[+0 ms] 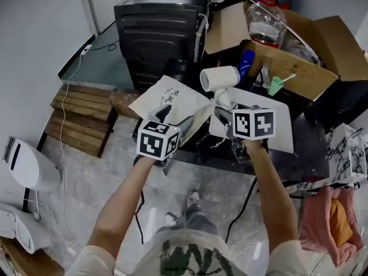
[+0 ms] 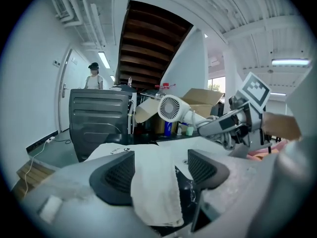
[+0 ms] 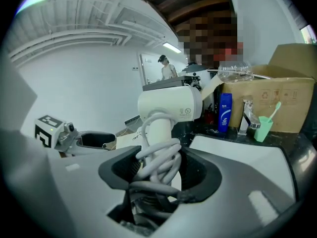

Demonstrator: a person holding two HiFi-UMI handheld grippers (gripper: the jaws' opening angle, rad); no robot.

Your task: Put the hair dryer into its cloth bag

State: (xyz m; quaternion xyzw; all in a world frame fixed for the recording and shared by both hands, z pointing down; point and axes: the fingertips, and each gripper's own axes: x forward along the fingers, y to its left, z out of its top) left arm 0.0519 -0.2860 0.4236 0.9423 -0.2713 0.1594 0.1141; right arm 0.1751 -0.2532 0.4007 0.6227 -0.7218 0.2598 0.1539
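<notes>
The white hair dryer is lifted above the black counter, its grey cord coiled round the handle. My right gripper is shut on that handle and cord, with the dryer head standing above the jaws. The white cloth bag lies spread at the counter's left end. My left gripper reaches under its near edge. In the left gripper view a strip of the bag hangs between the jaws against the left pad, with a dark gap to the right pad. The dryer is beyond it.
An open cardboard box with a clear plastic bottle stands at the back right. A blue bottle, a faucet and a green cup stand in front of the box. A black machine stands behind the bag. A person stands far back.
</notes>
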